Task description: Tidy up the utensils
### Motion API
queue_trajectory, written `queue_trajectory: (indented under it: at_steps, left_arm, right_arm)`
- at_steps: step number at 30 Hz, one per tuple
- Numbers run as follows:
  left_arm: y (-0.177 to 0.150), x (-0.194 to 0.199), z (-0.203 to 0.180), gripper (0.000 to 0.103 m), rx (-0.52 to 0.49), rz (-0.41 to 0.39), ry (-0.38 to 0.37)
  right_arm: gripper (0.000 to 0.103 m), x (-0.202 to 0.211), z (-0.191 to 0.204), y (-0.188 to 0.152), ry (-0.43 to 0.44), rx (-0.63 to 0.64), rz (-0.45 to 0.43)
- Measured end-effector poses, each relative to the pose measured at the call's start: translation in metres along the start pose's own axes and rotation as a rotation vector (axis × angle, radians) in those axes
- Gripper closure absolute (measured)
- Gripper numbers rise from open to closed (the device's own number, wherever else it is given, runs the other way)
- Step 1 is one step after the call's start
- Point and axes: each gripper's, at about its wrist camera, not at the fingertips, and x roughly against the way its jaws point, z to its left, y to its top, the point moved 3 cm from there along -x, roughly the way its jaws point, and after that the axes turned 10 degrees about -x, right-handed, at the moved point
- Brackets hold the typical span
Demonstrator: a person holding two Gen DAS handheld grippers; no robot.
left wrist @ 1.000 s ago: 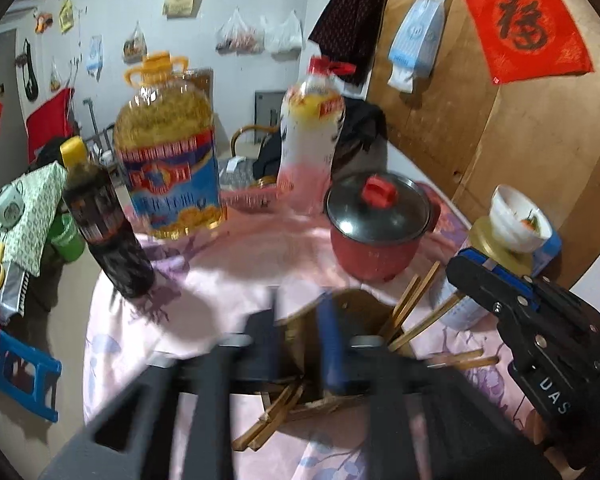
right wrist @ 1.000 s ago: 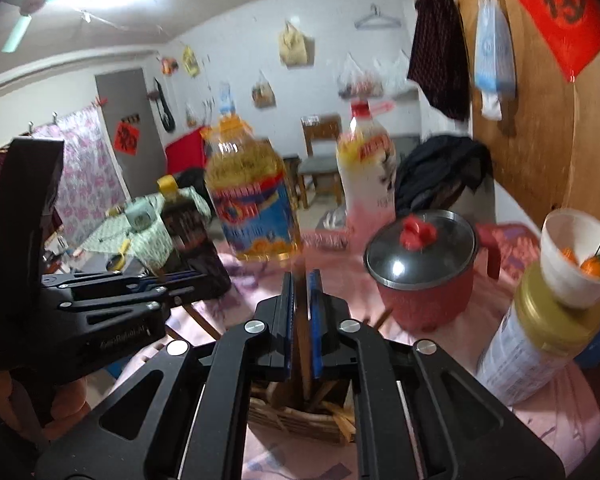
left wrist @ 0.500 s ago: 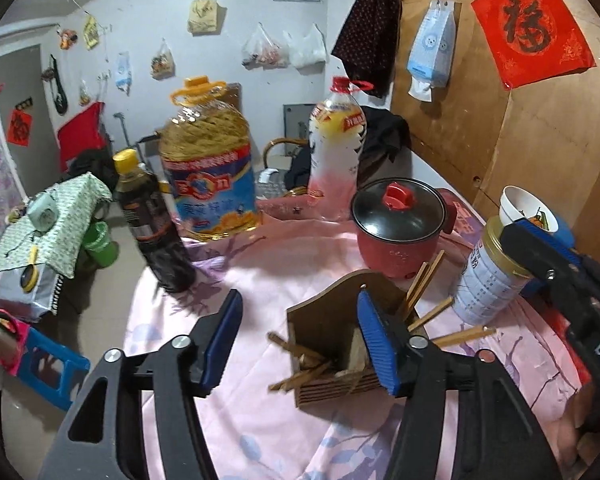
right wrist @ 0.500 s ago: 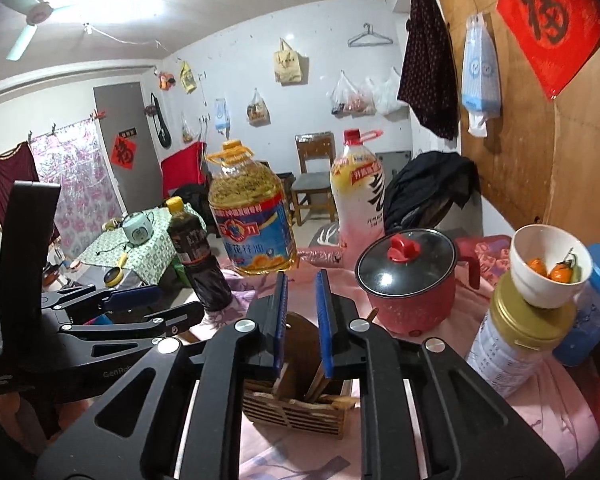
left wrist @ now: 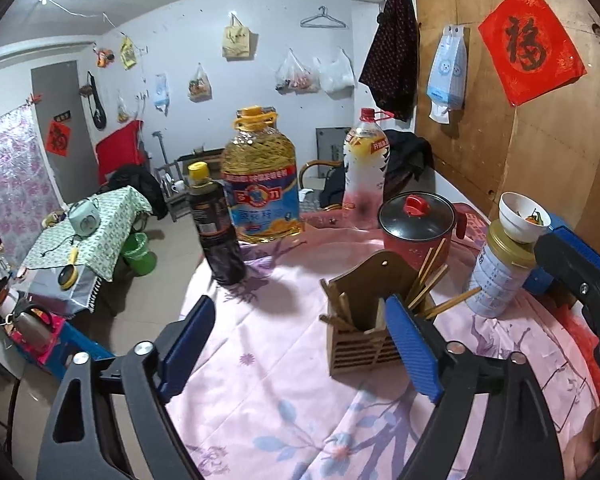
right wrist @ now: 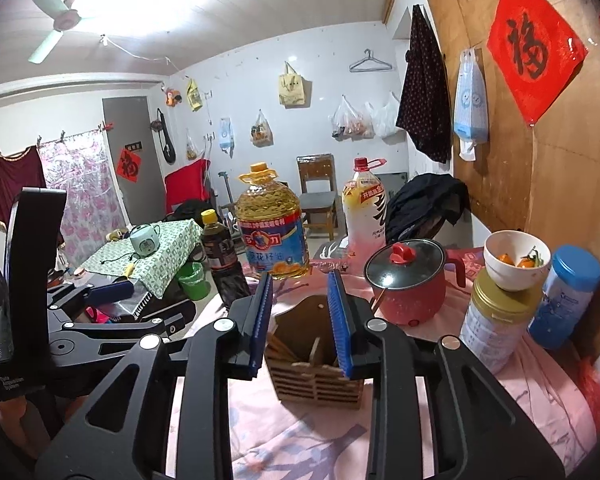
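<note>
Chopsticks (left wrist: 430, 276) stand and lean in a slatted wooden holder (left wrist: 364, 320) near the middle of the bench (left wrist: 284, 400), which is draped in a pale pink floral cloth. The holder is a small box with a tall arched backboard pierced by a hanging hole and a divider inside. Most sticks rest in its right compartment and fan outward, with one lying nearly level toward the tin (left wrist: 496, 276); a few shorter ones poke from the left side. They slant because the thin, smooth sticks have nothing to bind them — each settles against the rim or backboard.

The left tongs (left wrist: 296, 344) are spread wide with nothing between the blue ribbed pads; their jaws have just been opening, and they hang in front of the holder, apart from it. The right tongs (right wrist: 300, 320) are parted only narrowly, also just opening, and also empty; seen from the right wrist they frame the holder without touching it. Both look, in my judgement, like tools freed after setting sticks into the box.

Behind the holder sit a red pot (left wrist: 416, 228) with a dark glass lid, a big clear oil jug (left wrist: 260, 192) and a dark bottle (left wrist: 216, 232). On the cylindrical tin a white bowl (left wrist: 522, 216) is perched (a poor seat, likely to tip if the tin is nudged).
</note>
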Motion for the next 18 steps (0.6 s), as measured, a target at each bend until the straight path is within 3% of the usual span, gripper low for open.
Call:
queue_trajectory:
  at_steps: [13,18]
  left_arm:
    - [-0.033,0.03,0.004,0.01,0.001,0.021,-0.022]
    - [-0.048,0.036,-0.006,0.009,0.028,0.055,0.008]
  right_arm:
    - [0.064,0.037,0.009,-0.033,-0.051,-0.022,0.014]
    - [0.058,0.032,-0.006,-0.048,-0.038,-0.027,0.087]
